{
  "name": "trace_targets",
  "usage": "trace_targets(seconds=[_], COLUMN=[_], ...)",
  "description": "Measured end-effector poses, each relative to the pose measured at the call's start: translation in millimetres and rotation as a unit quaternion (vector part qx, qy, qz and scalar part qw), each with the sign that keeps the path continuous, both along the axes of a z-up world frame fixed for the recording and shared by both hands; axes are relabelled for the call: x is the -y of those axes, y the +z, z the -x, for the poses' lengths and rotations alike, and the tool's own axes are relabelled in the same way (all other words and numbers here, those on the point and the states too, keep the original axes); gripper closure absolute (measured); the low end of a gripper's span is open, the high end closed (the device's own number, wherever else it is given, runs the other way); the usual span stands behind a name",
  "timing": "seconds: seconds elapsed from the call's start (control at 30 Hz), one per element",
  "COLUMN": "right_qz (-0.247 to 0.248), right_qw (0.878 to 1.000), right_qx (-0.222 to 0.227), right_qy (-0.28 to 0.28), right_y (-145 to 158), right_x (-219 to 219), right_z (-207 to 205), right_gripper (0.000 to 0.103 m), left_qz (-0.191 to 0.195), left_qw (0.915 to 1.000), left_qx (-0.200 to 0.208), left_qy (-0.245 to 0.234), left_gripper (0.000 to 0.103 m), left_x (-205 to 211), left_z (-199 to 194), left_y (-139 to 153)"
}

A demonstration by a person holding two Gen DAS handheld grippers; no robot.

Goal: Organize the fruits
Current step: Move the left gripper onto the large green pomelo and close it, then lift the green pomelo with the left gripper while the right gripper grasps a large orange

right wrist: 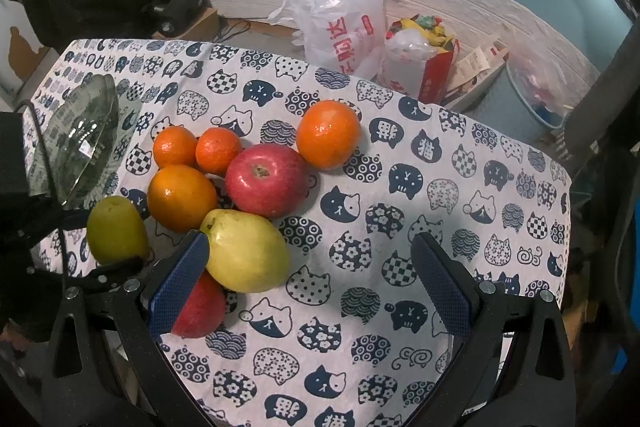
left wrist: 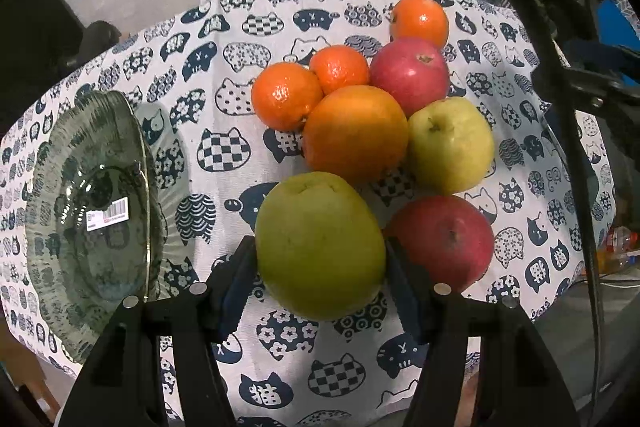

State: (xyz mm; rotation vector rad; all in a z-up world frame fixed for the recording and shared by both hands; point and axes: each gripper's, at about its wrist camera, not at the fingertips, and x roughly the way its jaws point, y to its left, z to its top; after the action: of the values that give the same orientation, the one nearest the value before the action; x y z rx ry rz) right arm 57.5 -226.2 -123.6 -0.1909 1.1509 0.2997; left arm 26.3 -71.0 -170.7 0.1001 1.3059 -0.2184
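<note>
My left gripper (left wrist: 320, 255) is shut on a green pear (left wrist: 320, 247), its pads on both sides of the fruit; the pear also shows in the right wrist view (right wrist: 116, 231). Behind it lie a large orange (left wrist: 356, 133), a yellow-green apple (left wrist: 450, 145), two red apples (left wrist: 410, 73) (left wrist: 444, 241) and three small oranges (left wrist: 286, 95) (left wrist: 339, 69) (left wrist: 419, 21). A glass plate (left wrist: 92, 211) lies at the left. My right gripper (right wrist: 308, 271) is open and empty above the cloth, its left pad beside the yellow-green apple (right wrist: 246, 251).
A cat-patterned tablecloth (right wrist: 400, 187) covers the table. Behind the table's far edge stand plastic bags (right wrist: 344, 27), a red bag (right wrist: 424, 63) and a blue basin (right wrist: 536, 95). A black cable (left wrist: 560, 107) crosses the right of the left wrist view.
</note>
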Motion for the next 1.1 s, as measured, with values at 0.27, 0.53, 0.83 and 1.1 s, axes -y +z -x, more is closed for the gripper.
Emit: trace_targets(seconds=[0.27,0.53,0.83,1.1], right_qz=[-0.013,-0.033,-0.046,-0.061], right_qw=[1.000,0.999,0.998,0.996], right_qx=[0.002,0.006,0.011,0.002], right_qy=[-0.011,-0.033,-0.045,-0.062], right_y=[2.9,9.1,14.1,9.1], right_x=[2.7,7.4,6.3,9.4], right_z=[-7.3,-19.5,-36.7,-59.8], right_gripper=[0.003,0.003,0.003,0.005], left_qz=[0.002,0.005,0.008,0.006], left_qw=[0.9994,0.9975,0.9930,0.9892], left_qx=[0.035,0.070,0.118,0.146], left_qy=[-0.006,-0.005,0.002,0.010], left_gripper=[0.039,0.039,0.039,0.039], left_x=[-2.7,-8.4,-18.6,-28.5], left_z=[6.3,10.5,10.2,7.1], left_y=[22.0,43.2,71.8,86.5])
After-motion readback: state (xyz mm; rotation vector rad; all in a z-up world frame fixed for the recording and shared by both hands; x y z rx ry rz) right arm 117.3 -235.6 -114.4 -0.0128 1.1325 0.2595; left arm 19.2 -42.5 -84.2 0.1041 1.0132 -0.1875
